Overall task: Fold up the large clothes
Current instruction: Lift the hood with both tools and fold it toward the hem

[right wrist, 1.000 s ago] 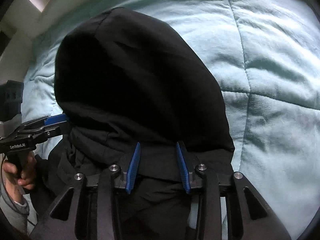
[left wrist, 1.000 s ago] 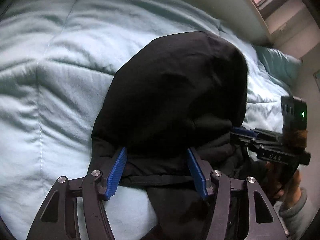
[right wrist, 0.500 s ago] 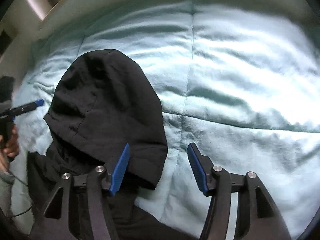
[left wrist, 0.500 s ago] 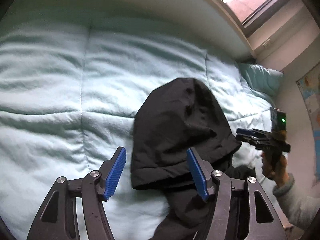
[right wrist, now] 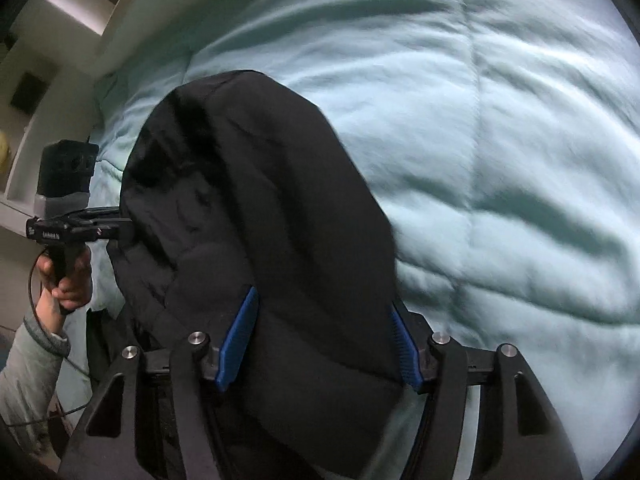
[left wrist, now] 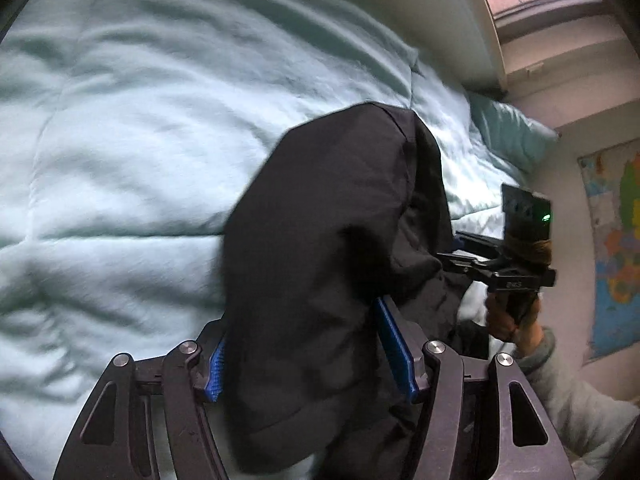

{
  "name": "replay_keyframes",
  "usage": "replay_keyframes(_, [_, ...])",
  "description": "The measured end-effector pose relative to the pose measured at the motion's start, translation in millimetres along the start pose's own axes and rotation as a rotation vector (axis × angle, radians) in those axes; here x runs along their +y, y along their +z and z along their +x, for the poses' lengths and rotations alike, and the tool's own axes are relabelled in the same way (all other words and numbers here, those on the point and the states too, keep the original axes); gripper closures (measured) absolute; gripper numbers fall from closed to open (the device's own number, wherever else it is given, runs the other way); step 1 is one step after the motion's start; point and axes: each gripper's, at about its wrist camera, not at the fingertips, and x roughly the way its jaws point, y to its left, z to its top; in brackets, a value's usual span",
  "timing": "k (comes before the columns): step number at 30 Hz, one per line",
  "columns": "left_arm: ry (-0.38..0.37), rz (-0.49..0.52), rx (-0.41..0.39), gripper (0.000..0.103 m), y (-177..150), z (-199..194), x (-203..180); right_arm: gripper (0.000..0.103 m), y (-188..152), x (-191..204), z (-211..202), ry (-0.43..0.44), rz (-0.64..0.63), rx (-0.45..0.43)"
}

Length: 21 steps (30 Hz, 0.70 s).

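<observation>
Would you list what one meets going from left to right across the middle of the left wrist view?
Light blue comforter → black hooded garment → right gripper → wall map.

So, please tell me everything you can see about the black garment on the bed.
The black garment is a dark, matte, soft piece of clothing, bunched into a rounded, hood-like mound with a seam along its top. It lies on the pale blue quilt. Its near part lies between the wide jaws of both grippers; whether they press it is unclear.

small print on gripper bodies, unreadable
</observation>
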Motion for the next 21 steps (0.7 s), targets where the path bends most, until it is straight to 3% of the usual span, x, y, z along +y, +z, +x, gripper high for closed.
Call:
replay_keyframes(1, [0.015, 0.023, -0.02, 0.049, -2.0, -0.9, -6.0, 0.056, 1.3, 5.7, 0.1, -0.017, -0.016, -0.009])
replay_keyframes(2, [0.04, 0.062, -0.043, 0.071, -6.4, -5.0, -14.6, 0.067, -0.1, 11.5, -3.0, -0.055, -0.041, -0.025])
replay_keyframes(4, [0.082, 0.14, -0.076, 0.086, -15.6, -18.7, -32.0, 0.079, -7.5, 25.7, -15.8, -0.114, -0.097, -0.064])
replay_keyframes(7, [0.101, 0.208, -0.123, 0.089, -34.8, -50.9, -59.0, 0.085, -25.2, 45.2, -49.1, -0.152, -0.167, -0.126])
replay_keyframes(12, [0.108, 0.315, -0.191, 0.089, -87.4, -108.7, -118.9, 0.086, -72.0, 98.6, -117.5, -0.222, -0.259, -0.234])
replay_keyframes(17, [0.142, 0.376, -0.218, 0.089, -165.3, -153.7, -173.0, 0.087, -150.0, 154.9, -179.0, -0.34, -0.336, -0.323])
replay_keyframes(21, [0.199, 0.404, -0.176, 0.089, -232.7, -162.5, -203.0, 0.087, -217.8, 188.2, -206.1, -0.434, -0.352, -0.353])
